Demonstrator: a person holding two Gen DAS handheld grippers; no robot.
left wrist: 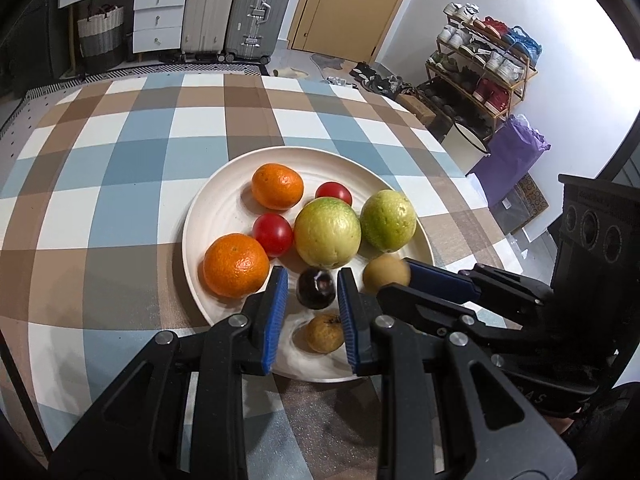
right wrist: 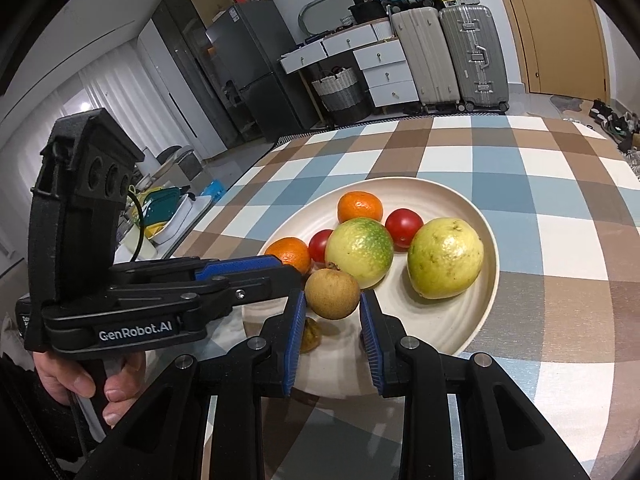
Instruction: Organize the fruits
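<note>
Checked cloth under everything, plate mid-table. Nearest: left gripper drawn in to a narrow gap, clamping nothing, hanging over the plate's near edge with dark fruit showing through the gap, untouched as far as visible. Right gripper pinched on brown fruit at the very pad tips, over the plate's near side; can't tell whether resting on the plate or just off it. Hand wrapped on the left gripper's handle. Second brown fruit close to the near rim, half hidden behind a pad in the right view. Further in: two oranges, two tomatoes, two green fruits, all on the plate. Handling guess: brown fruit light, round, thin-shelled, so likely to roll or pop out of a tip grip; better taken across the widest part, deeper in the pads. Tomatoes soft and smooth, needing light squeeze. Green fruits probably too wide for an easy grip, heaviest of the lot. Dark fruit's type unclear, glare on top. Far back: suitcases, shoe rack, edges warped by the lens.
</note>
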